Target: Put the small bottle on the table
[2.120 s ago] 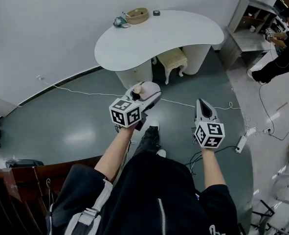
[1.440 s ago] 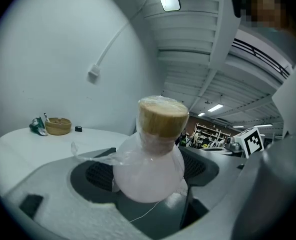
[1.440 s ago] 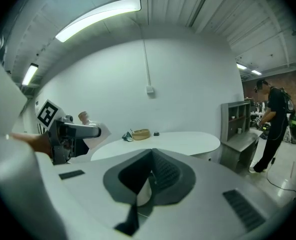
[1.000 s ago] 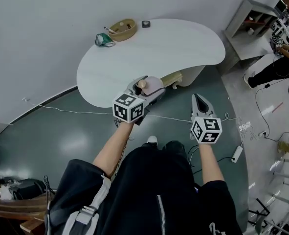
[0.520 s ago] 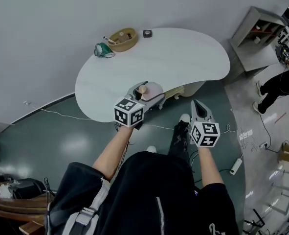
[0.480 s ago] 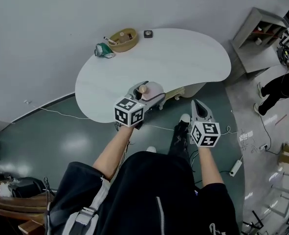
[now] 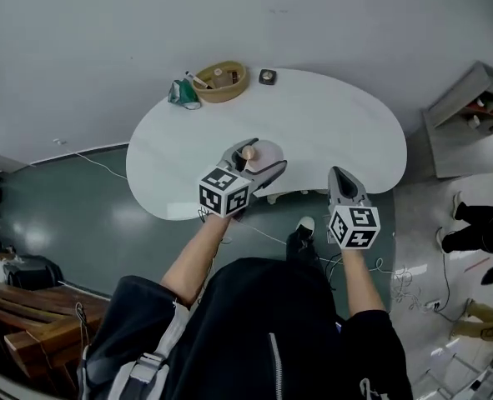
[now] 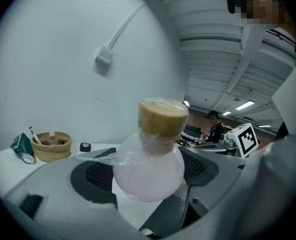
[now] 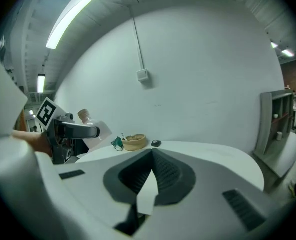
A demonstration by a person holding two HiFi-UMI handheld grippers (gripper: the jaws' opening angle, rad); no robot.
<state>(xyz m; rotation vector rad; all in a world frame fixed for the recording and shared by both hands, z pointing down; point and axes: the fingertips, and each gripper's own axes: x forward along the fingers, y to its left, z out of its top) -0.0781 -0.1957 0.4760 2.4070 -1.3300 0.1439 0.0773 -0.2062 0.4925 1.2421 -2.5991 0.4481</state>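
The small bottle is round and pale pink, with a cork stopper and clear wrap around it. My left gripper is shut on it and holds it upright above the near part of the white table. In the left gripper view the bottle fills the gap between the wide-set jaws, cork on top. My right gripper hovers at the table's near edge, shut, with nothing in it. The right gripper view shows its pads meeting, and the bottle off to the left.
At the table's far left stand a woven basket with small items, a green packet and a small black object. A grey shelf unit stands to the right. Cables run over the green floor.
The person has walked up to the table. Both grippers have gone from over the floor to the table's near edge, and the left one still grips the bottle.
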